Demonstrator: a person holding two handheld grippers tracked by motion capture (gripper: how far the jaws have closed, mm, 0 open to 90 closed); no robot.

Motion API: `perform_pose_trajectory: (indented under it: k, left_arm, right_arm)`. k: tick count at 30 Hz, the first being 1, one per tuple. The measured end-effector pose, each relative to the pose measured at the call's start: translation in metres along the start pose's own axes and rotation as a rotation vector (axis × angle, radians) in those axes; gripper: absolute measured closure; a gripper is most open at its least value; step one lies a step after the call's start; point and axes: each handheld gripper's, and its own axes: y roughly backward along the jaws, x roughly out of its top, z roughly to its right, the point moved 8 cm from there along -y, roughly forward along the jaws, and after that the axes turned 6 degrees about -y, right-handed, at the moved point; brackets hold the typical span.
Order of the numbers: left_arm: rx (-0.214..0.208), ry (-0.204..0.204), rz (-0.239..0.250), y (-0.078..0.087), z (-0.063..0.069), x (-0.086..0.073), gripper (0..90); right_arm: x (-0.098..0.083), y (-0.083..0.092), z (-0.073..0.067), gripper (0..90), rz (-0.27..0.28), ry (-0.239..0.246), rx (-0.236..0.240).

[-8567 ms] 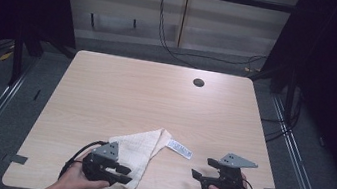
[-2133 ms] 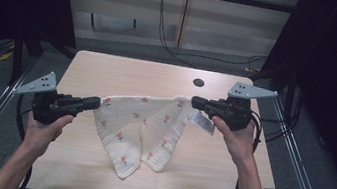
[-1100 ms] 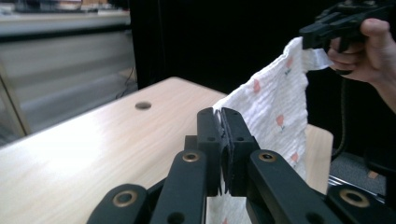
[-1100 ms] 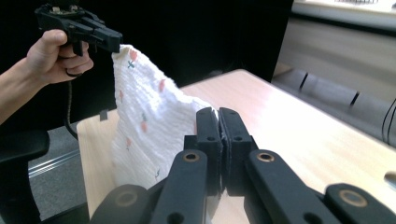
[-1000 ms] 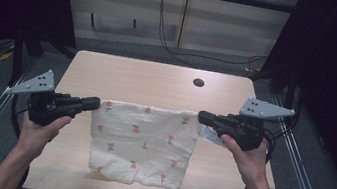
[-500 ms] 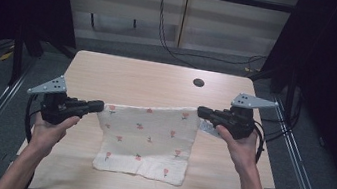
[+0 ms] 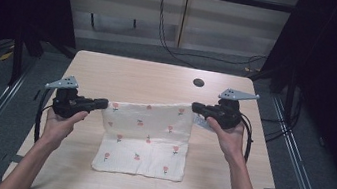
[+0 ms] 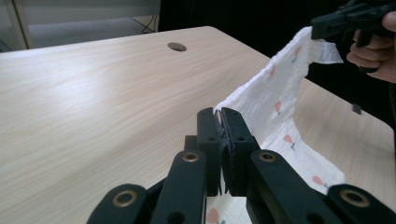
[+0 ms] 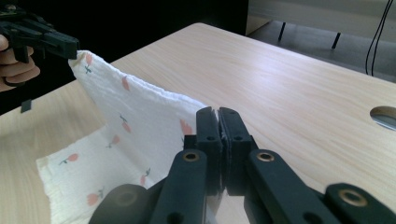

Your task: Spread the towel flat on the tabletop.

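Two corners of the cloth point(image 7: 148, 132) are pinched and its top edge is stretched taut above the table point(image 7: 134, 74); the lower part lies flat near the front edge. Far half of tabletop is bare wood w/ one round hole point(image 7: 198, 83); room open on both sides. Left gripper point(image 7: 102, 103): jaws clamped on the left corner. Right gripper point(image 7: 195, 108): jaws clamped on the right corner. Both held off the surface.
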Motion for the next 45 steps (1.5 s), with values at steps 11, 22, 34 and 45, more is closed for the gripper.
perform_pose_trajectory:
  k: [11, 22, 34, 45]
  left_arm:
    - [0.031, 0.025, -0.034, -0.029, -0.030, -0.006, 87.2]
    - [0.048, 0.061, -0.067, -0.046, -0.047, -0.015, 86.7]
    - [0.089, 0.082, -0.065, -0.037, -0.051, -0.019, 61.5]
    - [0.040, 0.039, -0.091, -0.007, -0.012, -0.034, 62.6]
  right_arm:
    - [-0.010, -0.021, 0.023, 88.1, -0.022, -0.023, -0.035]
    - [-0.022, -0.047, 0.044, 86.6, -0.064, -0.054, -0.079]
    - [-0.024, -0.047, 0.057, 68.4, -0.086, -0.063, -0.140]
    - [-0.040, -0.022, 0.010, 57.4, -0.119, -0.011, -0.052]
